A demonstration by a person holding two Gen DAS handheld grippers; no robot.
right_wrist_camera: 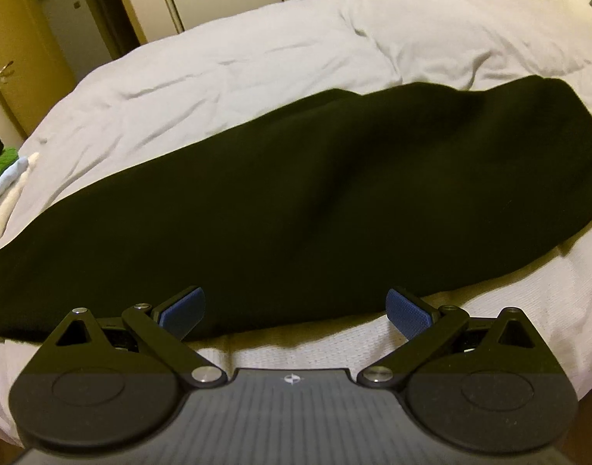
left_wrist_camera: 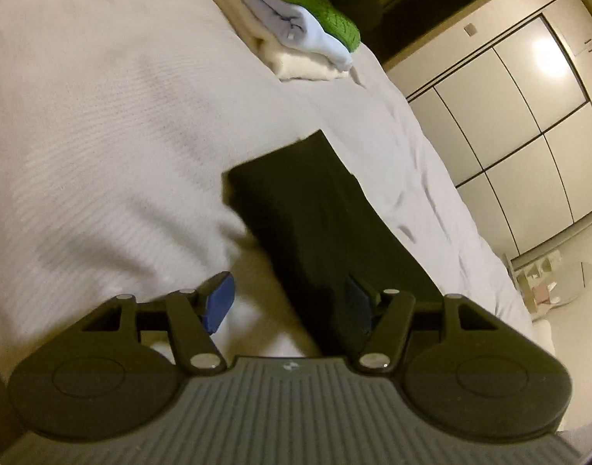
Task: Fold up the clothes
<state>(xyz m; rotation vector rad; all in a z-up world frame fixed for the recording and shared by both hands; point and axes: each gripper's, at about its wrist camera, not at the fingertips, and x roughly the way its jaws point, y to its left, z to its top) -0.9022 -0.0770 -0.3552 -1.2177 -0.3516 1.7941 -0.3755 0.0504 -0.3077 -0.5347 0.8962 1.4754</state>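
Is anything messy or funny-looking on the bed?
Nothing looks spilled or broken. The black garment lies in a long strip on the wrinkled white bedding, with a soft ridge down its middle. The folded stack sits neatly. Both the left gripper and right gripper are open and empty.

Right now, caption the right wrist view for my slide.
Open right gripper at the near edge of a black garment on the bed.
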